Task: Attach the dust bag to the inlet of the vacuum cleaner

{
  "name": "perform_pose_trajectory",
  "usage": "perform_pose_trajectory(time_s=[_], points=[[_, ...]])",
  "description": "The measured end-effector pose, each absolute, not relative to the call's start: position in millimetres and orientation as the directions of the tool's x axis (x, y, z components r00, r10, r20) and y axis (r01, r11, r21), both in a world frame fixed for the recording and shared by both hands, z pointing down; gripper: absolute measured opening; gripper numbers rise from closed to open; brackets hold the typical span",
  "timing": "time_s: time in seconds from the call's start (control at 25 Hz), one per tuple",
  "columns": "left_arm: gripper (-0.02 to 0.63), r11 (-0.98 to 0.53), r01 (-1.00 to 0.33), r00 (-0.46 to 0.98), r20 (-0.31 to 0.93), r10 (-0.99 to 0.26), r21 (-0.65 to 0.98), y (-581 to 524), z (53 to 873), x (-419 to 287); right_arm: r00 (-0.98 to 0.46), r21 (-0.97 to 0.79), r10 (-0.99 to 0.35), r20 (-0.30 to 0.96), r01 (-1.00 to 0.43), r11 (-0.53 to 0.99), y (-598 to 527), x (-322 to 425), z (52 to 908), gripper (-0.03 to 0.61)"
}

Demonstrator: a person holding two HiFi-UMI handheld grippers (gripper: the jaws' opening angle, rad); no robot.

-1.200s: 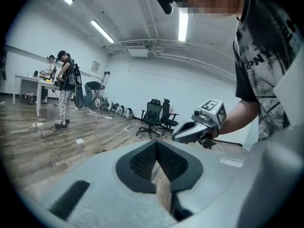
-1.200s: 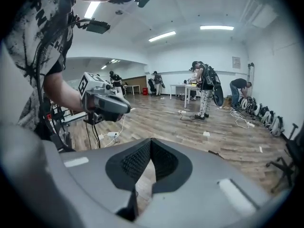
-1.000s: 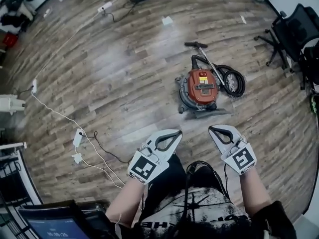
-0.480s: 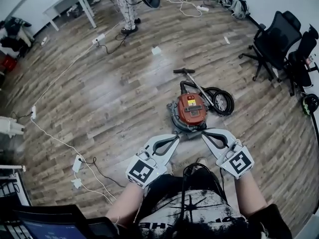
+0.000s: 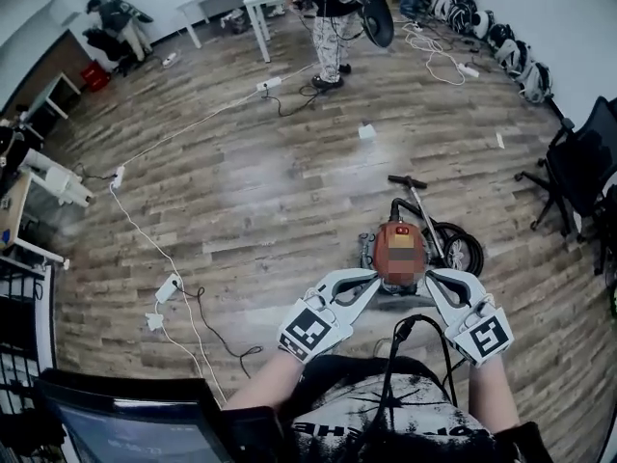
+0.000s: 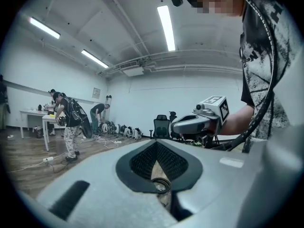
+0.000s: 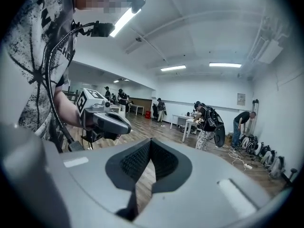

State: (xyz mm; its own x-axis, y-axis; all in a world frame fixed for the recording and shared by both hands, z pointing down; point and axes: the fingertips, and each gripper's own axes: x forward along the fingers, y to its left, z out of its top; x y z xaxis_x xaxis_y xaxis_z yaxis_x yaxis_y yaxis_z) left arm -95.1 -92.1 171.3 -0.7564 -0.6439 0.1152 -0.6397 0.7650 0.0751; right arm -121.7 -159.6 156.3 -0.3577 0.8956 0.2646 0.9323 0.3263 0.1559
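Head view: the vacuum cleaner [image 5: 396,239], orange-bodied, stands on the wooden floor [image 5: 241,191] with its black hose [image 5: 465,251] coiled at its right side. The left gripper [image 5: 373,280] and the right gripper [image 5: 431,276] are held in the air on the near side of it, tips angled toward each other. The machine appears between and just beyond the tips, and neither gripper touches it. Left gripper view: the jaws are pressed together at the tips with nothing between the pads, and the right gripper [image 6: 199,122] shows ahead at the right. Right gripper view: the jaws likewise meet at the tips and hold nothing, and the left gripper [image 7: 105,120] shows ahead at the left, level with it.
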Motion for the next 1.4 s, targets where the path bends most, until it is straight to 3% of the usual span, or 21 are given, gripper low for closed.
perform_pose_trajectory(time_s=[0.52,1.4], points=[[0.002,0.848,-0.525,-0.844,0.088,-0.529,0.067,-129,157,-106,-0.250,0.108,0.948,0.197,0.967,0.232,-215,-144,158,0.006],[0.002,0.770,-0.637,-0.763,0.111,-0.636,0.033,-134,150,-112,-0.344,0.202,0.927,0.148,0.928,0.313,-216,-145,159,0.005]])
